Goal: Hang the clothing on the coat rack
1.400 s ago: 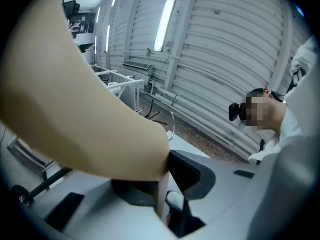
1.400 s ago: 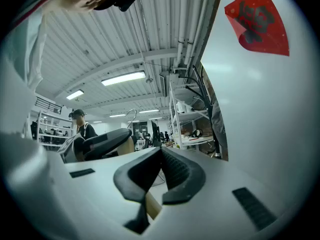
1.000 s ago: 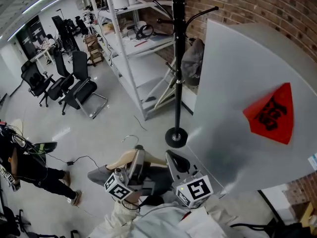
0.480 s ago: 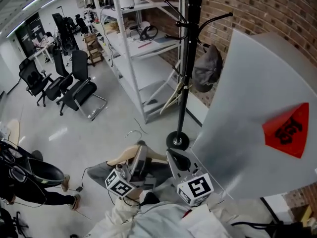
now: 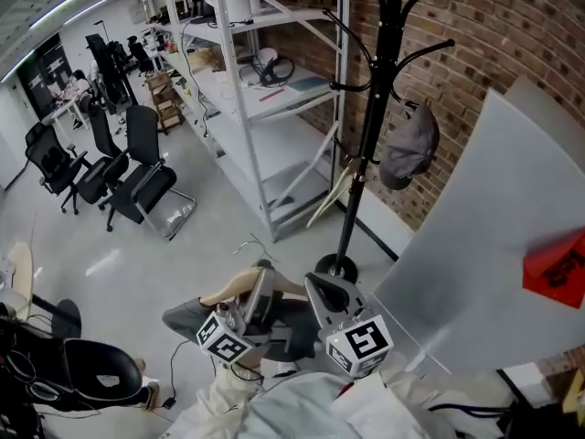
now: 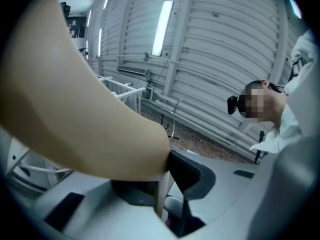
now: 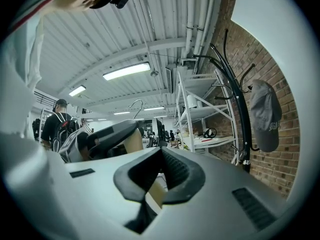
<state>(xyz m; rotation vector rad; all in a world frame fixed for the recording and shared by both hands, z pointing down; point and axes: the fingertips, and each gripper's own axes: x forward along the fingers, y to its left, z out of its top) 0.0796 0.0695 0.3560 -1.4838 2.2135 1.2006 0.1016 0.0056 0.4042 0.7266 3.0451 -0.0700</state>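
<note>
Wooden hanger (image 5: pixel 225 292) clamped in left tool (image 5: pixel 260 282), right tool (image 5: pixel 316 288)

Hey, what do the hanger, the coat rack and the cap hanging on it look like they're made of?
The hanger is pale tan, smooth and matte, so it is most likely wood. The coat rack has a slim black pole and curved arms with a slight sheen, probably painted metal. The cap is grey, soft and sagging, which points to fabric.
</note>
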